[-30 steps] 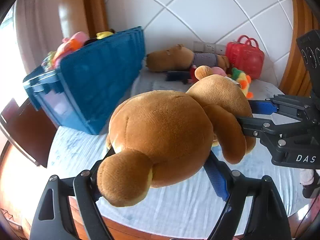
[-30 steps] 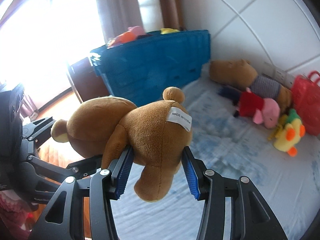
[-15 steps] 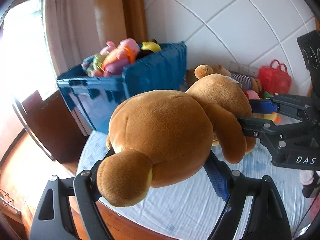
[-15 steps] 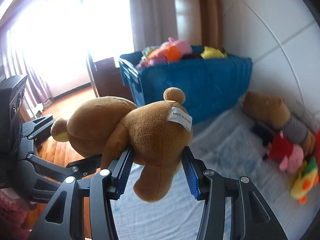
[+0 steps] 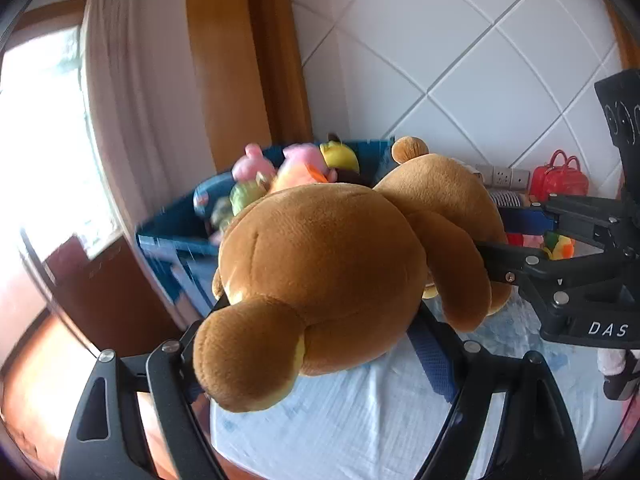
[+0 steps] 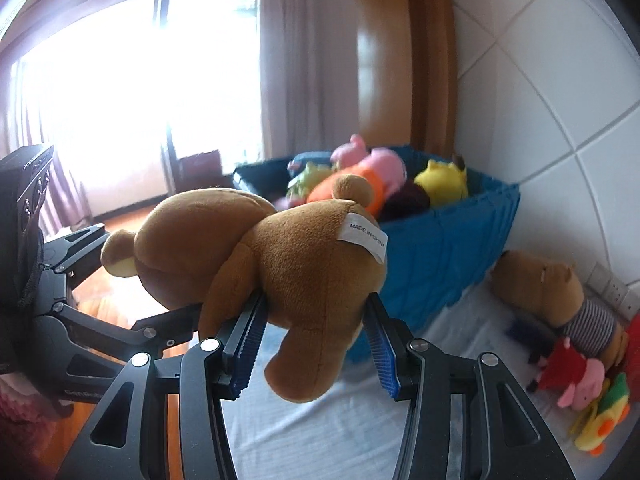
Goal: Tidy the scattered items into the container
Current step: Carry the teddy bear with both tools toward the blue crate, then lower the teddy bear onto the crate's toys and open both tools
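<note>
A big brown teddy bear (image 5: 328, 264) hangs in the air between both grippers. My left gripper (image 5: 320, 320) is shut on its round head, with the blue pads partly hidden under the plush. Entering from the right, my right gripper (image 5: 508, 236) is shut on its body. In the right wrist view, the right gripper (image 6: 314, 340) clamps the bear (image 6: 296, 264) below its white label, and the left gripper (image 6: 140, 276) holds the head at left. Just beyond the bear stands the blue bin (image 6: 440, 264), holding several plush toys. It is also in the left wrist view (image 5: 176, 240).
On the pale bed sheet (image 5: 360, 420) by the tiled wall lie a capybara plush (image 6: 540, 288), a red and pink pig toy (image 6: 568, 372) and a yellow duck toy (image 6: 600, 420). A red handbag (image 5: 560, 180) stands at the back. Dark wooden furniture (image 5: 100, 280) is left of the bin.
Both grippers have carried the bear upward and toward the blue bin. The view now looks over the bin's rim onto the toys inside. Neither grip has changed.
</note>
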{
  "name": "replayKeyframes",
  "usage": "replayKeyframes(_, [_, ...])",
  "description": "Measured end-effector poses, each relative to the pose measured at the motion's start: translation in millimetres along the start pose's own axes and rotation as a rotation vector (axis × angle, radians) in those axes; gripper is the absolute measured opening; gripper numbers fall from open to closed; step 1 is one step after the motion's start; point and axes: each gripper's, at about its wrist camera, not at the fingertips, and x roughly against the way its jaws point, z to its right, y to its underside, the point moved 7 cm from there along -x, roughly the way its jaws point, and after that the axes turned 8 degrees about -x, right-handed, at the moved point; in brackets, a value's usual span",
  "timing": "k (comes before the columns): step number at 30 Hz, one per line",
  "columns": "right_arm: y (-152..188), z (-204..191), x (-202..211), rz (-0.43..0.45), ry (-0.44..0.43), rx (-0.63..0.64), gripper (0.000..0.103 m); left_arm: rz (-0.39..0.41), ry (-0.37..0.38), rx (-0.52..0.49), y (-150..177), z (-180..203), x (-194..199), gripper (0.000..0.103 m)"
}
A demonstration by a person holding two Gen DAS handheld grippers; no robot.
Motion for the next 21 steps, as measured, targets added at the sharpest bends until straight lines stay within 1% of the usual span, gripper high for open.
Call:
replayKeyframes(4, [-31,-23,-20,0.067,0.054,-0.037,0.049,0.039,0.044,-0.050,-19,-43,-13,0.083])
replayKeyframes(8, [-52,-33,-49,0.083,0.102,-0.080,0.049,0.047,0.081,-0.087,-30,-74,-37,0.083])
replayKeyframes(10, [-61,-33,-65,0.077,0.116,-0.093,0.049,0.047,0.091,-0.084,-32,-86,-51,0.083])
replayKeyframes(16, [-88,-38,-117,0.067,0.117,-0.061,0.049,0.043,0.061,-0.061,-36,-129,-89,0.083])
replayKeyframes(21, [-110,-48,-160,0.054,0.110,-0.067,0.049,0.034,0.068,-0.070,-41,-174,-118,0.083])
